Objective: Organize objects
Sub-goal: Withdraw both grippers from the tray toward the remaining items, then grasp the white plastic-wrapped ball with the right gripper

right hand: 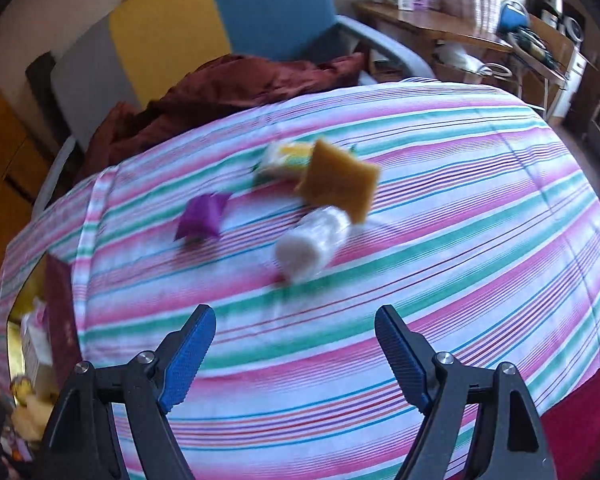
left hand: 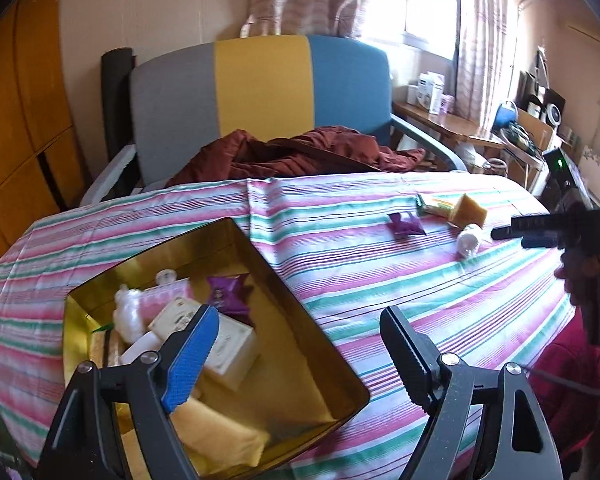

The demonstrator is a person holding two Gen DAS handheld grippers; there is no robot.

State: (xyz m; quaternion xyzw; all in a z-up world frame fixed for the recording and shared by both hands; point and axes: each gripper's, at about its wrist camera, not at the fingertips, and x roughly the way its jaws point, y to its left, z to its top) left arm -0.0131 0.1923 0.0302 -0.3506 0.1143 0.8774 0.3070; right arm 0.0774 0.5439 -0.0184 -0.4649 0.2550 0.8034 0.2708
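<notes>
Both grippers, left gripper (left hand: 296, 354) and right gripper (right hand: 296, 354), are open and empty; straddle the white bottle (right hand: 312, 242) squarely across its body before closing.

Left gripper (left hand: 296, 344) and right gripper (right hand: 296, 344) gape, both empty.

My right gripper (right hand: 296, 344) stands wide apart with nothing between the pads, over the striped cloth (right hand: 460, 240). Straight ahead of my jaws lies a white roll (right hand: 308, 244), an orange sponge (right hand: 340, 184) just beyond it, and a purple packet (right hand: 202, 218) ahead to the left.
</notes>
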